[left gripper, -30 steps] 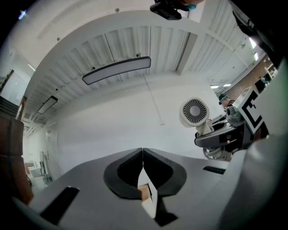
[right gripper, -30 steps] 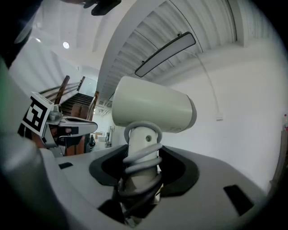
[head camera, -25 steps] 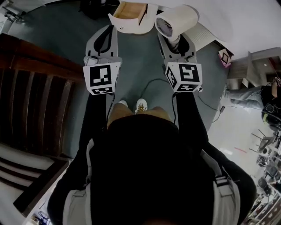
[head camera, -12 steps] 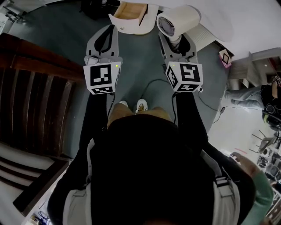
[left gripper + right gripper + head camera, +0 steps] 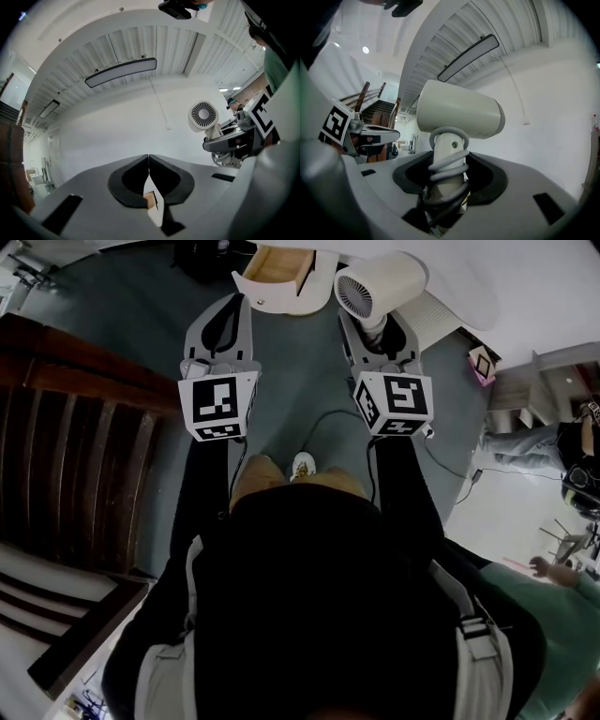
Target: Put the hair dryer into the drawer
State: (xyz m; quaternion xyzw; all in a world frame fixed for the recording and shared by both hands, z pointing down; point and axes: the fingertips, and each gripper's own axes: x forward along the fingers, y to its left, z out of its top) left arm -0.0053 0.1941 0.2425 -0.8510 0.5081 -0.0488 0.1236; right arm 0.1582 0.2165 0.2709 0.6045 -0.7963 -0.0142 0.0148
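Right gripper (image 5: 377, 329) – its jaws stand wide apart and are clamped on the handle of the cream-white plastic hair dryer (image 5: 380, 284). In the right gripper view the two dark pads press on either side of the handle, one to each flank. A grey cable (image 5: 447, 168) is wound in several turns round the handle at the level of the pads, so the jaws bear partly on the coils. The hair dryer's barrel sits crosswise above the jaws. Its round rear grille faces the person in the head view.

Left gripper (image 5: 228, 306) – jaws closed, tips meeting in a thin seam. The left gripper view shows nothing held between them. A narrow slit opens lower down behind the tips. The hair dryer (image 5: 203, 116) shows off to the right of that view, carried in the other gripper.

The open white drawer with a pale wooden inside (image 5: 277, 265) stands on the grey-blue carpeted floor (image 5: 291, 381). The hair dryer is to the right of the drawer and just beside it, held in the air, not inside it. The left gripper's tips lie just short of the drawer's white front, slightly left of it. A dark brown wooden stair (image 5: 66, 427) lies well to the drawer's left.
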